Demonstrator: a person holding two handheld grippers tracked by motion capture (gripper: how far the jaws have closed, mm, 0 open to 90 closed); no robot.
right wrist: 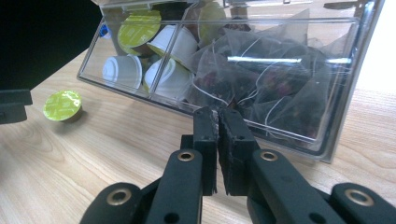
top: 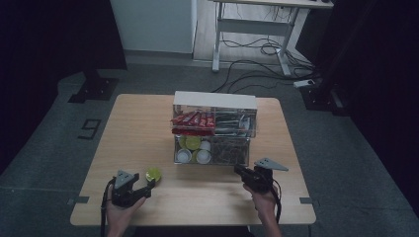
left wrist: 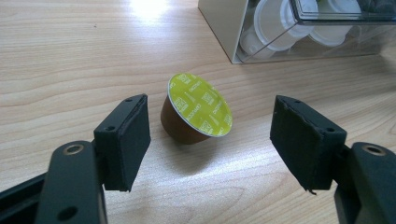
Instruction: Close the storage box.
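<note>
Lying tipped on the bare tabletop, the coffee capsule, just in front of the clear organiser box and apart from it. Pointing its yellow-green foil lid up and toward the left gripper, short axis slanting, brown cup body resting on its edge. Standing wide open around it, that gripper, pads touching nothing. Risking, probably, a roll or skid away if one pad is meeting the rounded wall first; pinching the slanted foil rim likely squirting it out. Hovering near the box's tea-bag compartment, the right gripper, nearly closed on nothing.
</note>
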